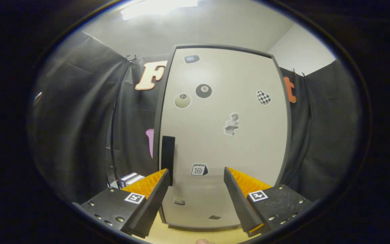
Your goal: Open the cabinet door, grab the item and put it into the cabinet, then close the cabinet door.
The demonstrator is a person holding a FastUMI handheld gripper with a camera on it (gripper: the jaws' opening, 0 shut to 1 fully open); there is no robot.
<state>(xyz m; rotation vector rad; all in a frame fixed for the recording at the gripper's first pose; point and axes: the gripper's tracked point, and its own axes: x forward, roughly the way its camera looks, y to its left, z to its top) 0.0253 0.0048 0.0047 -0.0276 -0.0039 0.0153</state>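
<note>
Gripper view, looking forward along the two fingers. The hand-held gripper is released: its fingers stand wide apart with nothing between them, both short of the cabinet front.

Straight ahead stands the tall pale-grey cabinet door with a dark grey frame, shut flat against the cabinet body. Its black rectangular vertical handle sits on the door's left edge, just above and beyond the tip of the left finger; whether the finger touches it cannot be told. The right finger points at the bare lower part of the door.

Stickers mark the door: a black eight-ball sticker, a pale round ball sticker just beside it, a checkered heart sticker nearer the right edge, a small grey figure sticker near the middle, and a small calendar sticker between the two fingers.

The cabinet rests on a light wooden desk. To the left of the cabinet, beyond the left finger, lies a small stack of dark-and-white boxes against the black cloth booth wall; which thing is to go into the cabinet cannot be told.
</note>
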